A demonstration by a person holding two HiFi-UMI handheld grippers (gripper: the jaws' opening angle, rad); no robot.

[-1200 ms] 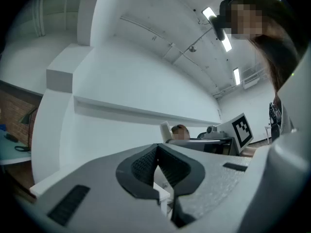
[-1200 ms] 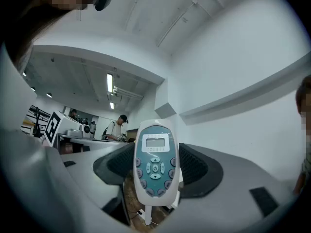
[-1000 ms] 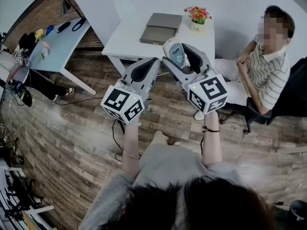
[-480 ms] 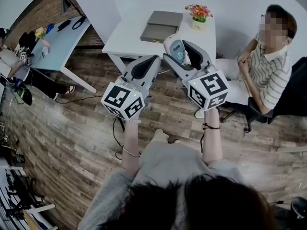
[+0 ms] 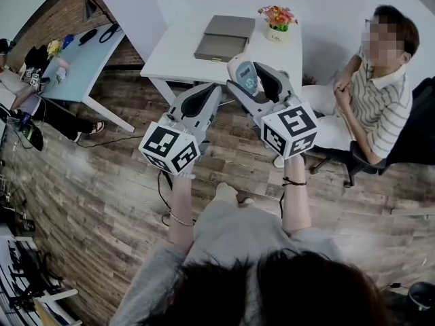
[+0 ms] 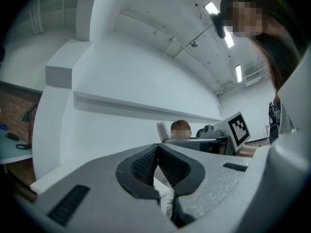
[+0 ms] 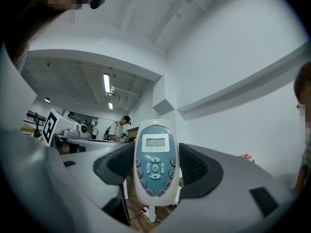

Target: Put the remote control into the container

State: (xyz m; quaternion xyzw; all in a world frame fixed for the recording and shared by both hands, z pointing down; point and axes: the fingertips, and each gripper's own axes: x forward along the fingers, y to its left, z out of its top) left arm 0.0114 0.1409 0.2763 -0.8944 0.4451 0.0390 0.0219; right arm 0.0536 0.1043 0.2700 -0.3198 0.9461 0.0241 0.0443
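A white remote control (image 7: 155, 162) with a teal face and small screen stands upright between the pads of my right gripper (image 7: 155, 165), which is shut on it. In the head view the remote control (image 5: 245, 74) is held in the air just before the near edge of the white table (image 5: 180, 53), my right gripper (image 5: 254, 80) gripping its sides. The container, a flat grey box (image 5: 223, 37), lies on that table beyond the remote. My left gripper (image 5: 213, 88) hangs beside it to the left, its pads (image 6: 146, 165) touching at the tip with nothing between them.
A small pot of flowers (image 5: 275, 20) stands on the table's far right corner. A person in a striped shirt (image 5: 380, 94) sits on a chair right of the table. A light blue table (image 5: 78, 63) stands far left. Wood-plank floor lies below.
Both grippers have drifted slightly left and toward the white table. The remote has stayed in the right gripper.
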